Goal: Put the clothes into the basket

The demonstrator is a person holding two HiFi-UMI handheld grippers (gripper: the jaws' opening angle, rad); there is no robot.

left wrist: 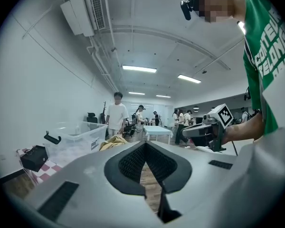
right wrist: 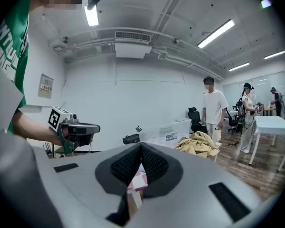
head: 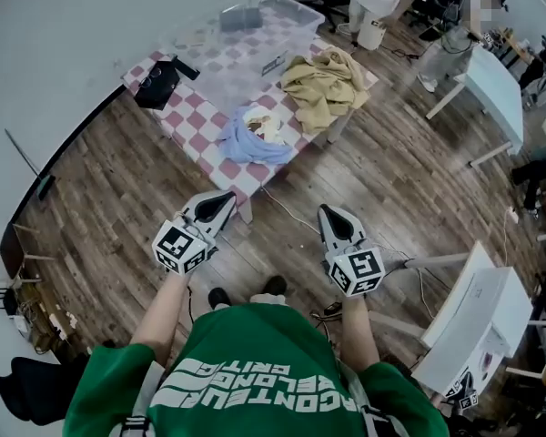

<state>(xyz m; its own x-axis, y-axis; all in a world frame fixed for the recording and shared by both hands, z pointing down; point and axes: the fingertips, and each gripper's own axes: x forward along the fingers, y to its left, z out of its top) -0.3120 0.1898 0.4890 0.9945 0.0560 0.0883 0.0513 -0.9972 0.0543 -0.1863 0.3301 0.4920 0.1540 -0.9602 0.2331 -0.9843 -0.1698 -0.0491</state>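
Wood floor (head: 391, 180) fills most of the head view. The person stands on it, well back from the work.

Table (head: 200, 130), checked cloth, upper centre.

Basket (head: 296, 39): clear plastic tub at the table's far end, open top, no clothes visible inside. Looks staged there so the clothes go a short way.

Tan garment (head: 326, 85): heaped at the table's right edge, just beside the basket, part hanging over.

Blue garment (head: 250, 144): bunched on the near end, a pale piece on top, kind unclear.

Black case (head: 157, 85): left edge, apart from the clothes.

Left gripper (head: 220, 200) and right gripper (head: 332, 215): lower centre, over floor, short of the table. Both have jaws together and nothing between them. They read as a ready pose, with no garment lifted yet. Blue garment is nearest, the likely first pick.
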